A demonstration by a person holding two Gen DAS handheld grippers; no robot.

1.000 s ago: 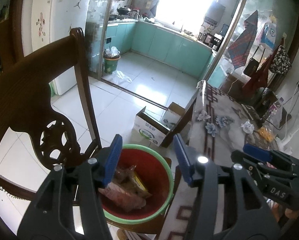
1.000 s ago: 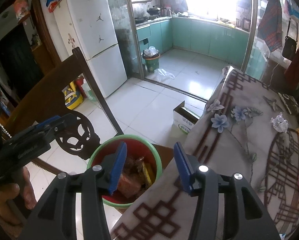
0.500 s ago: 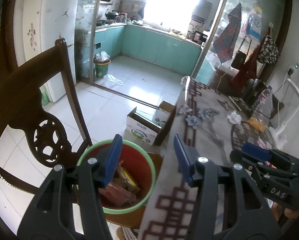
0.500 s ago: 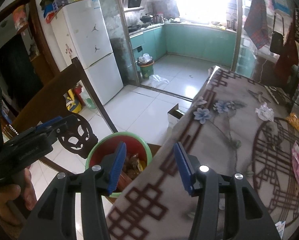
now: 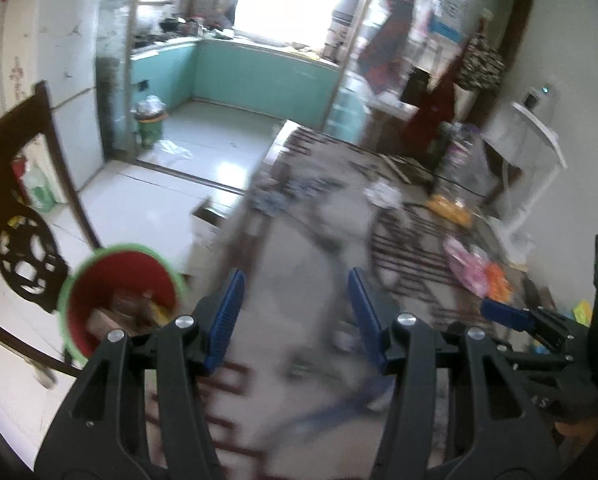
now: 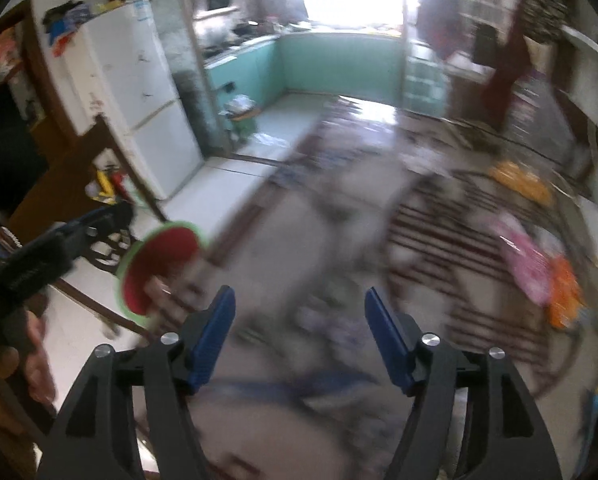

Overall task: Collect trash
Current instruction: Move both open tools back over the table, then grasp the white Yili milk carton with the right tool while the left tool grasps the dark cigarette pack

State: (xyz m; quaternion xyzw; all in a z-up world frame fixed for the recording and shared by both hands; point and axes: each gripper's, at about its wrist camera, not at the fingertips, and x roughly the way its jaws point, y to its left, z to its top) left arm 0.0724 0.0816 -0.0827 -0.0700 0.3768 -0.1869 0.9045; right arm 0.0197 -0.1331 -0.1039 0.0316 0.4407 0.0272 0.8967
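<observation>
A red bin with a green rim (image 5: 119, 300) (image 6: 159, 268) stands on a chair seat beside the table, with wrappers inside. My left gripper (image 5: 295, 316) hangs open over the patterned tablecloth (image 5: 299, 248), nothing between its blue pads. My right gripper (image 6: 299, 332) is also over the cloth, its jaws opening wider and empty. On the table's right side lie a pink wrapper (image 5: 469, 266) (image 6: 527, 258), an orange wrapper (image 5: 497, 284) (image 6: 565, 292), a yellow packet (image 5: 447, 208) (image 6: 519, 182) and a crumpled white tissue (image 5: 383, 194). Both views are blurred.
A dark carved wooden chair (image 5: 23, 184) stands left of the bin. A cardboard box (image 5: 205, 222) sits on the tiled floor by the table edge. A white fridge (image 6: 139, 112) and a second bin (image 5: 149, 124) stand toward the kitchen. A plastic bottle (image 5: 459, 164) is at the table's far right.
Both grippers have swung right, from over the red bin to over the tablecloth. The right jaws have spread wider. The bin now sits at the left in both views.
</observation>
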